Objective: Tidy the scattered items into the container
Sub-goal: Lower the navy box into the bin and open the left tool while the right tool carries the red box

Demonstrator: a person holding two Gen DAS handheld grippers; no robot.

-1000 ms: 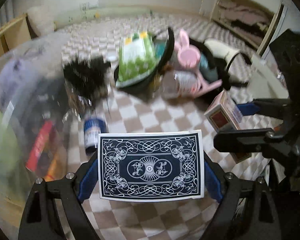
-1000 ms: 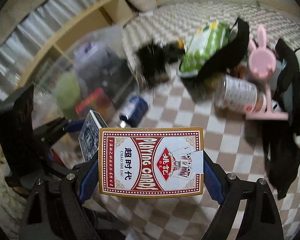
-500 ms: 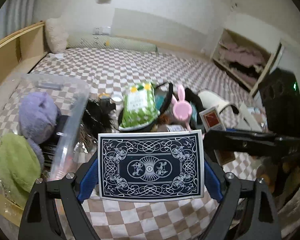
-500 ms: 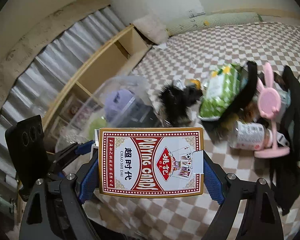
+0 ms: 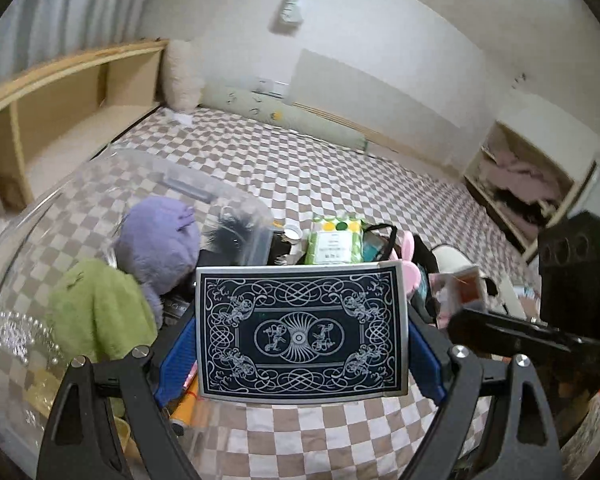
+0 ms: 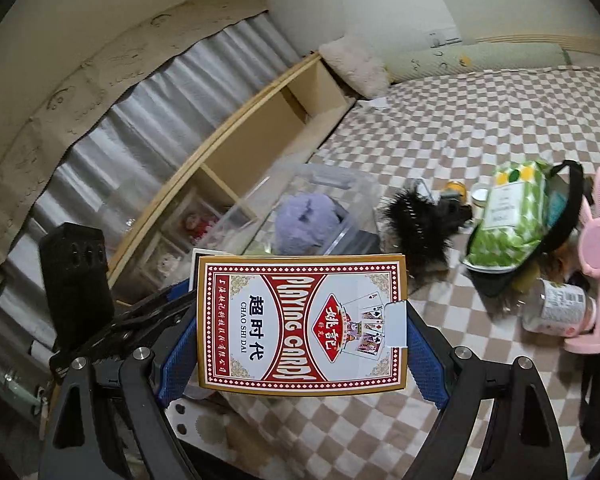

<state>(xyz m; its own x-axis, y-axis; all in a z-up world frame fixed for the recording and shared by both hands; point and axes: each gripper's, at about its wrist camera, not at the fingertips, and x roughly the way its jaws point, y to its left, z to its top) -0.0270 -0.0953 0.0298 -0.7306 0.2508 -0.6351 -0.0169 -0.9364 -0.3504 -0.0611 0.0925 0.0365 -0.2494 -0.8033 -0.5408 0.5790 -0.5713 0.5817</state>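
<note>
we grip a blue deck (image 5: 300,328) in the left gripper (image 5: 300,340) | red deck (image 6: 300,324) clamped in the right gripper (image 6: 300,332) | both pinched by the short ends, faces flat, carried above the bin (image 5: 236,196) to drop in

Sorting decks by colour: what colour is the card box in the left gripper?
Dark navy card box with white scrollwork, clearest in the left wrist view.

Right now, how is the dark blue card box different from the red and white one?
The dark blue card box shows only swirly silver patterns, while the red and white card box has "PLAYING CARDS" lettering and small card pictures. The blue one sits in the left gripper, the red one in the right gripper. Both are flat rectangles, clamped by their short ends.
</note>
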